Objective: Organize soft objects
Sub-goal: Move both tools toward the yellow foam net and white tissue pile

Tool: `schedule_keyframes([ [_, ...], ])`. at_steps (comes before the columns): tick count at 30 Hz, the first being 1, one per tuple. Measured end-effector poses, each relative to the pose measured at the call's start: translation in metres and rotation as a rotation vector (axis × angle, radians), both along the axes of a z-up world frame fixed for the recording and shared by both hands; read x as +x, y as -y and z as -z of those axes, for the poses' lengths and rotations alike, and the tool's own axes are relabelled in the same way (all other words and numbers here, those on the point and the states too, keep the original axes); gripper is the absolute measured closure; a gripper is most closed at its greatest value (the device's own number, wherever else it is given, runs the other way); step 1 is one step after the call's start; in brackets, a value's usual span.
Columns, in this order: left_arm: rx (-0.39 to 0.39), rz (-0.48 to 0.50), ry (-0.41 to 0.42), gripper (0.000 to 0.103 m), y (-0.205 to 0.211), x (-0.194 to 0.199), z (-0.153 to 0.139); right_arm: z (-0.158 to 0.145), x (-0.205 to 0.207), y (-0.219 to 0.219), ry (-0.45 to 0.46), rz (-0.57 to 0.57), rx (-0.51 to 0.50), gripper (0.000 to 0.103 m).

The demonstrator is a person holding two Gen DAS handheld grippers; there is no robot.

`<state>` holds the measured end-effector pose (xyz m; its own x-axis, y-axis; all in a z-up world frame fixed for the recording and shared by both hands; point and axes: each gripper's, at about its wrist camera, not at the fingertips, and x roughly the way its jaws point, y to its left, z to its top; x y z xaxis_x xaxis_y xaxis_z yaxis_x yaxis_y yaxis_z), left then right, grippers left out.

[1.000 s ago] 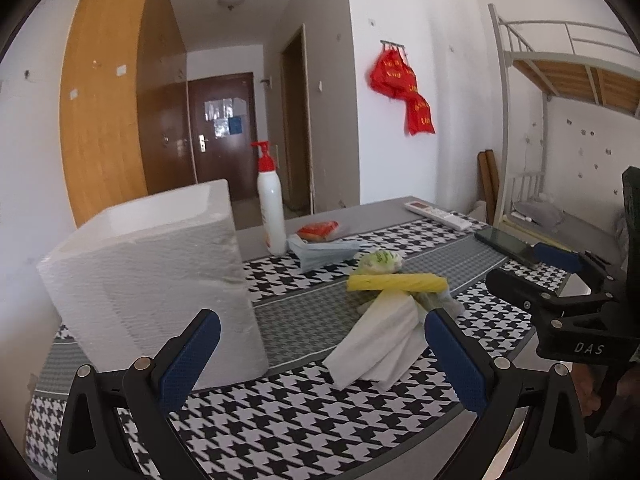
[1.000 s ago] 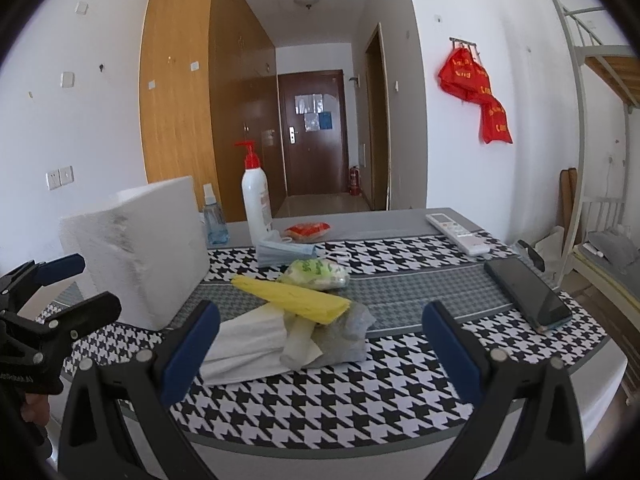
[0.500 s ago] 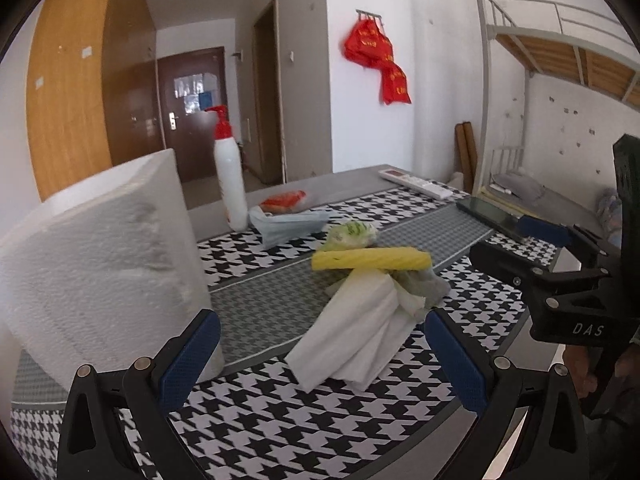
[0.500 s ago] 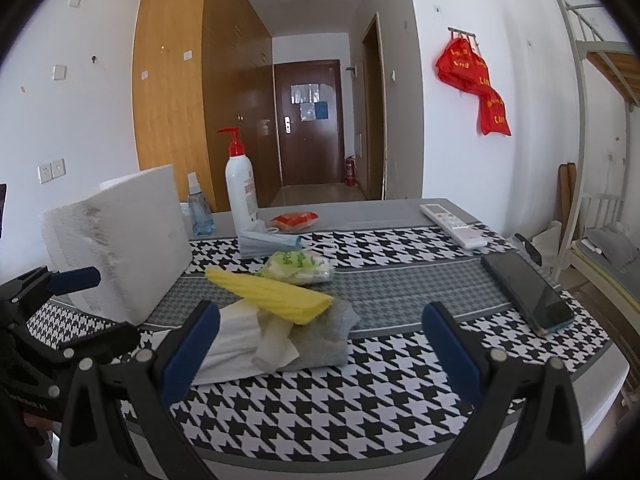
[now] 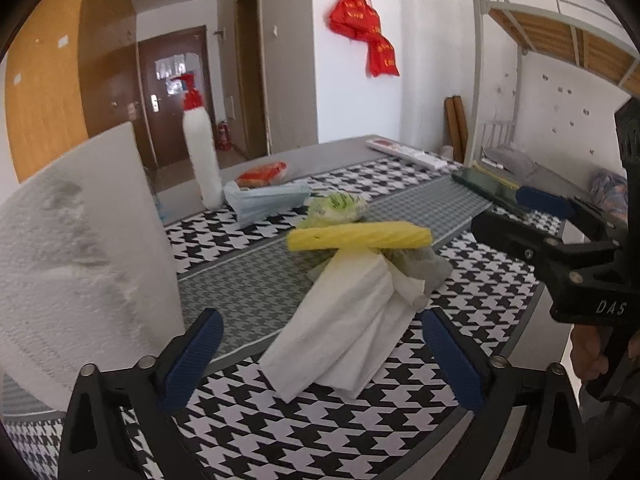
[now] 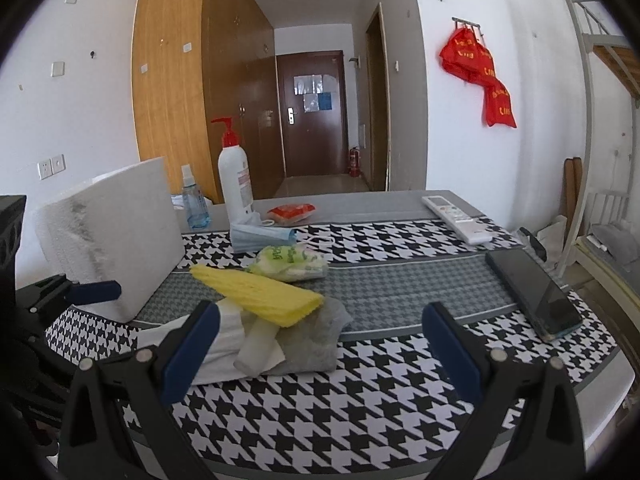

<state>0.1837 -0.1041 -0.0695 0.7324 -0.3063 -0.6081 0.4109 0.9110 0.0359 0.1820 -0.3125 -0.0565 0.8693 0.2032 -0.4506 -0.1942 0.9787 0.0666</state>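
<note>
"DAS" reads on the right gripper (image 5: 536,216) body in the left wrist view. Left gripper (image 5: 320,356) is wide open and empty, white tissue (image 5: 344,328) at 12 o'clock between its fingers, not touching. Yellow sponge cloth (image 6: 256,294) lies across the pile, 11 o'clock from the right gripper (image 6: 320,348), also agape and empty.

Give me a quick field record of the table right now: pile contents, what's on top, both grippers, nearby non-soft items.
left gripper: open, empty, facing the pile
right gripper: open, empty
pile top: yellow sponge
pile below: white tissues, grey cloth
behind pile: green-printed packet, face masks
left of pile: white foam block
hard items: phone, remote, pump bottle
surface: houndstooth table cover
</note>
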Motion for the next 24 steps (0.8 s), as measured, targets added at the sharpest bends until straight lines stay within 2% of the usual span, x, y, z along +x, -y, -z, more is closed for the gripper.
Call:
schedule_keyframes([
  [7, 0.032, 0.025, -0.063, 0.019, 0.006, 0.012, 0.009, 0.002, 0.010, -0.002, -0.023, -0.050, -0.006, 0.001],
  [17, 0.056, 0.038, -0.113, 0.025, 0.004, 0.025, 0.018, 0.001, 0.021, -0.011, -0.059, -0.152, -0.045, 0.001],
  [20, 0.057, 0.040, -0.128, 0.033, 0.004, 0.028, 0.020, 0.001, 0.024, -0.015, -0.069, -0.171, -0.067, 0.001],
  [24, 0.040, 0.040, -0.157, 0.036, 0.001, 0.033, 0.023, 0.001, 0.027, -0.021, -0.078, -0.201, -0.084, 0.001],
])
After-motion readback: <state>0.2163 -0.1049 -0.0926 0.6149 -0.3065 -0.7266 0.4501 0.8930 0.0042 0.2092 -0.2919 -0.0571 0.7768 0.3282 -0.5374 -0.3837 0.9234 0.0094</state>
